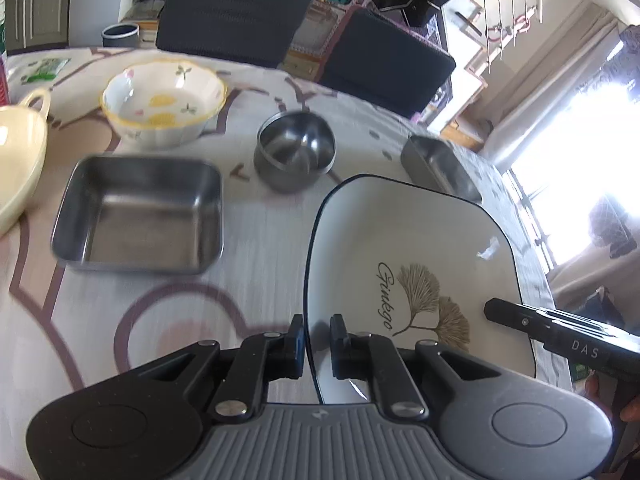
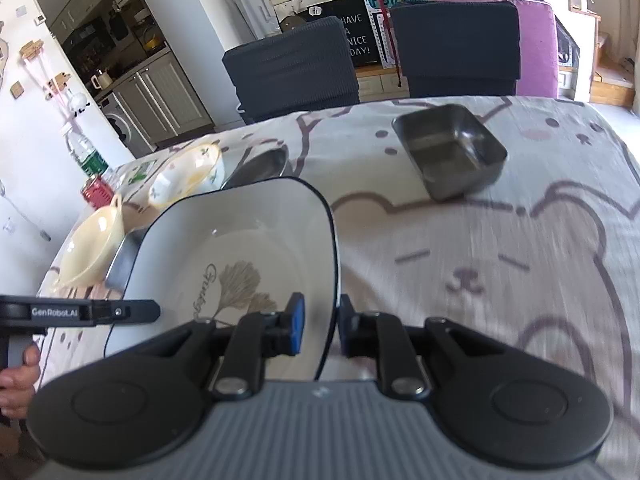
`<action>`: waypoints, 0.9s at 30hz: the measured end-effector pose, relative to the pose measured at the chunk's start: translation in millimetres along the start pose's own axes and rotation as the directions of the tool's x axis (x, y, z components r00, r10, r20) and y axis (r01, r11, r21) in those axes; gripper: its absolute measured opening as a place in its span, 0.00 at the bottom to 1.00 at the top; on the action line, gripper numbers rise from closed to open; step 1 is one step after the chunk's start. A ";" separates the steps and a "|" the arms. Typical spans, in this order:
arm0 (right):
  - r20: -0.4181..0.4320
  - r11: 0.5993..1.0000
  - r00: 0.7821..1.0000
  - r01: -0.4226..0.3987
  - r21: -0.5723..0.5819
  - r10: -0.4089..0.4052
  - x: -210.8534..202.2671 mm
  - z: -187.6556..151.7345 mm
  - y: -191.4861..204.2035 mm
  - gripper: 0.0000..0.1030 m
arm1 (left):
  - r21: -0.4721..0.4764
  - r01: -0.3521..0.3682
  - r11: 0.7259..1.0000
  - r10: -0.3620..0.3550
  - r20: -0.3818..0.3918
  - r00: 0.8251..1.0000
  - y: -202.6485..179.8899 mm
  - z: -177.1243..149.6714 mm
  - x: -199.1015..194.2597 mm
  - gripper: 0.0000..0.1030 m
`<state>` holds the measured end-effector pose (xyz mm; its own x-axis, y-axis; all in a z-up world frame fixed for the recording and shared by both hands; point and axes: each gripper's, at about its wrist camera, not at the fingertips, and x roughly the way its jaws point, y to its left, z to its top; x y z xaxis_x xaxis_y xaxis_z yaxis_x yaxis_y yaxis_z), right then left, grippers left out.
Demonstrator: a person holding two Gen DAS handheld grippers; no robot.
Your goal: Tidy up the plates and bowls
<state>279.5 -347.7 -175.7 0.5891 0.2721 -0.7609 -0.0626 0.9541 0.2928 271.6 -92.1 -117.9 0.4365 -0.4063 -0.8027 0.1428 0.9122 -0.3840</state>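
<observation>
Presently: left gripper [image 1: 318, 344], fingers pointing forward and level, jaws straddling the near left rim of the square white plate [image 1: 412, 264]; a gap shows beside each pad, so firm contact cannot be confirmed. Right gripper [image 2: 320, 326], same forward pose, jaws set either side of the plate's right rim, likewise not visibly pressed tight. Plate: dark-edged, ginkgo motif, tilted, held between the two tools above the tablecloth [image 2: 500, 260].

Ahead-left of the left gripper: large square steel tray [image 1: 138, 214], its near edge well apart from the fingers. Beyond it: floral bowl [image 1: 164, 104]. Far left: cream handled bowl [image 1: 16, 160], cut by the frame. Ahead of the left gripper: round steel bowl [image 1: 296, 150]. Past the plate's far edge: small square steel dish [image 2: 450, 150].

Open cloth lies ahead-right of the right gripper, up to the small dish. Two dark chairs [image 2: 292, 68] stand past the table's far edge.
</observation>
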 end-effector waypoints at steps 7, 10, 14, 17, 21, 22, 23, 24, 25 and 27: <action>-0.045 0.999 0.999 0.028 0.022 -0.027 3.9 -40.3 6.0 0.20 | 0.037 -0.046 0.998 0.048 -0.066 0.997 4.8 -33.5 4.3 0.13; -0.072 0.998 0.997 0.039 0.039 -0.036 9.7 -53.4 7.2 0.20 | 0.052 -0.062 0.997 0.066 -0.078 0.995 8.4 -43.0 8.3 0.14; -0.097 0.998 0.994 0.046 0.052 -0.041 20.7 -62.5 8.5 0.20 | 0.061 -0.079 0.995 0.084 -0.084 0.993 14.3 -50.1 10.9 0.13; -0.112 0.997 0.993 0.048 0.054 -0.041 26.8 -64.2 11.5 0.21 | 0.058 -0.088 0.994 0.093 -0.091 0.992 18.8 -52.5 11.7 0.13; -0.125 0.997 0.991 0.051 0.052 -0.044 31.4 -64.2 14.8 0.20 | 0.055 -0.086 0.995 0.092 -0.104 0.990 22.4 -54.1 13.5 0.14; -0.126 0.997 0.991 0.054 0.052 -0.047 31.2 -66.0 14.0 0.20 | 0.056 -0.085 0.995 0.091 -0.107 0.990 22.2 -54.8 13.7 0.14; -0.126 0.997 0.991 0.056 0.053 -0.049 31.4 -66.3 14.1 0.20 | 0.058 -0.084 0.995 0.090 -0.108 0.990 22.0 -55.3 14.3 0.14; -0.126 0.997 0.991 0.060 0.053 -0.053 31.7 -66.0 13.9 0.20 | 0.060 -0.083 0.995 0.089 -0.111 0.990 21.6 -55.8 15.0 0.14; -0.126 0.997 0.990 0.064 0.053 -0.057 32.1 -65.7 13.7 0.20 | 0.062 -0.083 0.995 0.090 -0.114 0.989 20.9 -56.0 15.9 0.14; -0.126 0.996 0.990 0.073 0.056 -0.065 33.7 -66.4 13.1 0.20 | 0.067 -0.085 0.994 0.093 -0.120 0.988 19.6 -55.9 18.0 0.15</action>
<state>245.0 -317.8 -236.0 0.4857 0.2226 -0.8453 0.0256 0.9630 0.2683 232.7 -84.5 -165.4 0.3378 -0.3235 -0.8839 0.1642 0.9449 -0.2831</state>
